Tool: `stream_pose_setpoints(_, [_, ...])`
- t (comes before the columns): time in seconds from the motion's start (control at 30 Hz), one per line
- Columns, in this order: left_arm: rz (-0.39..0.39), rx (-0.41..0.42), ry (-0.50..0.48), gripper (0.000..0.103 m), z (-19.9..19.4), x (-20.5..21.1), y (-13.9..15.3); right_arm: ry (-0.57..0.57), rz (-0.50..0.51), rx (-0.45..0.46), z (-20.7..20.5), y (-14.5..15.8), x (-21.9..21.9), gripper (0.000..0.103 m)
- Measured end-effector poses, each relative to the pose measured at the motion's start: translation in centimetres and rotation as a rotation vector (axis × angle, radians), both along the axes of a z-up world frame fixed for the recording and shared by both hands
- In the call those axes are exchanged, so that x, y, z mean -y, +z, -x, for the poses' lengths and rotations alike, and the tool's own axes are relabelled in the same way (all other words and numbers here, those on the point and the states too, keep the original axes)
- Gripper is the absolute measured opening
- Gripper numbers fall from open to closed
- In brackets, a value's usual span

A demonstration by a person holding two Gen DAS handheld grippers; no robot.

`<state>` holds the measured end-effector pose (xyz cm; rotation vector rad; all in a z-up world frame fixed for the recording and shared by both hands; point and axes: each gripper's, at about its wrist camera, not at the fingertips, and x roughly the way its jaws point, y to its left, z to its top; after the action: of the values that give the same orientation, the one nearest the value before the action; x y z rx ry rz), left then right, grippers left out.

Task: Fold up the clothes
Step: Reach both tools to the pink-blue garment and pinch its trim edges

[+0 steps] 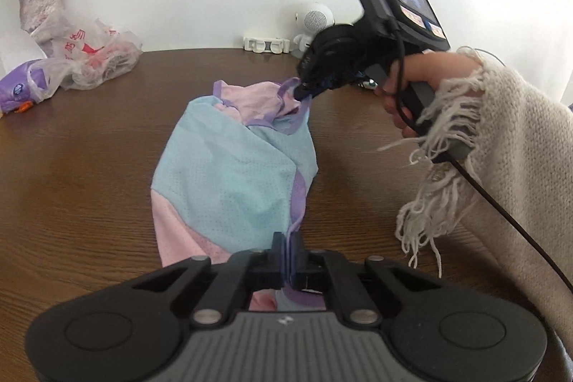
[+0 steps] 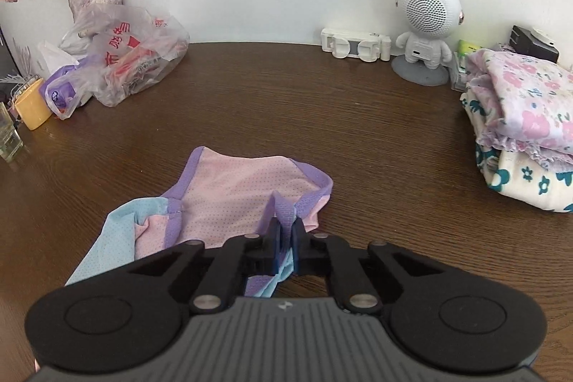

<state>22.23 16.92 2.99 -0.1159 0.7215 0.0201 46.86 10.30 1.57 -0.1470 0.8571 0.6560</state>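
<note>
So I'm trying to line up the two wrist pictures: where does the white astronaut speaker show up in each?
Left wrist view: astronaut speaker stands far back at the wall, right of centre, partly hidden by the right gripper.
Right wrist view: astronaut speaker upper right, in full view on its grey base.
Shared landmark: the white clip holder, just left of it in both.

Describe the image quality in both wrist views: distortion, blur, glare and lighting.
Left wrist view: strong fisheye bend curves the table edge, dark vignette fills the top corners, the right tool and its handle look motion-blurred, while the garment mesh stays sharp. Right wrist view: the same barrel distortion, even soft daylight, faint sheen on the wood, no harsh glare; the left tool casts little shadow.
</note>
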Motion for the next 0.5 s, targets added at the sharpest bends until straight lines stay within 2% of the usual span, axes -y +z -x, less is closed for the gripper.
stream_pose_setpoints(0.2, [-0.073, 0.075, 0.116, 0.001, 2.5, -3.3, 2.6, 0.003, -0.013, 0.018, 1.7, 1.8, 7.1, 0.003])
stream_pose_setpoints(0.37, [-0.114, 0.083, 0.261, 0.001, 3.2, -7.0, 3.6, 0.020, 0.017, 0.028, 6.7, 2.4, 13.8, 0.003])
stream_pose_setpoints(0.5, [-0.148, 0.067, 0.314, 0.001, 2.3, -9.2, 3.8, 0.034, 0.039, 0.033, 10.8, 2.9, 19.1, 0.003])
